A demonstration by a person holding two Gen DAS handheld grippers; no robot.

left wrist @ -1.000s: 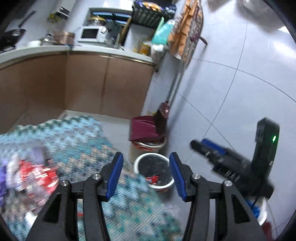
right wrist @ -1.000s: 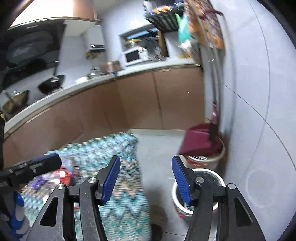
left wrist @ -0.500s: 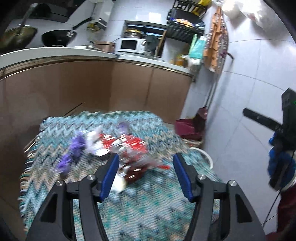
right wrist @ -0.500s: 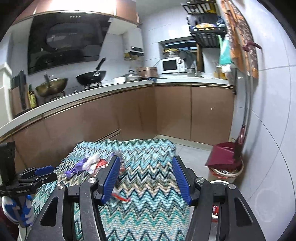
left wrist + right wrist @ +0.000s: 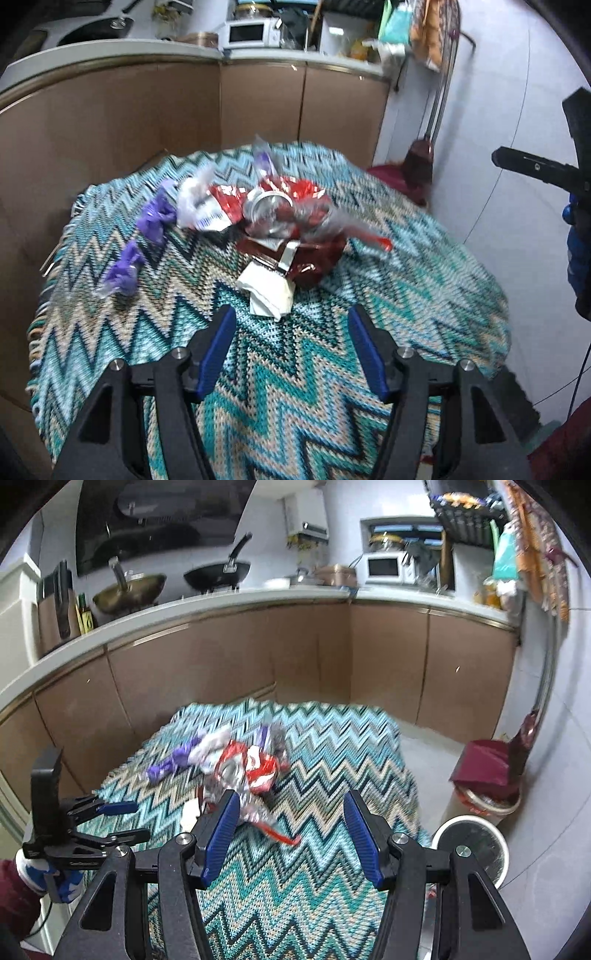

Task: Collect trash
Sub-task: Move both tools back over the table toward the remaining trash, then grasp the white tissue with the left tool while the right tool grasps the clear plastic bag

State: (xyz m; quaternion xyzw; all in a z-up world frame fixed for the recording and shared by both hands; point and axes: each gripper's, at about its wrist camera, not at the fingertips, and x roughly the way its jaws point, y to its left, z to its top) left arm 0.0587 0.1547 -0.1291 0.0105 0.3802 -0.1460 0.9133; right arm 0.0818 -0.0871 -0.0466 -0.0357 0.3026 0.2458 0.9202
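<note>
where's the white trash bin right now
In the right wrist view the white trash bin stands on the floor at lower right, beside the table's zigzag cloth and just in front of the maroon dustpan.

Dim, even indoor light; fisheye bending and dark corners, with motion blur perhaps worst on the wrappers (image 5: 280,218).

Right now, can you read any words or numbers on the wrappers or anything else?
None can be read.
Red wrappers: print blurred.
White wrapper: dark marks, too blurred.
Bottle by the knife block: label too small.
Microwave: no legible text.
</note>
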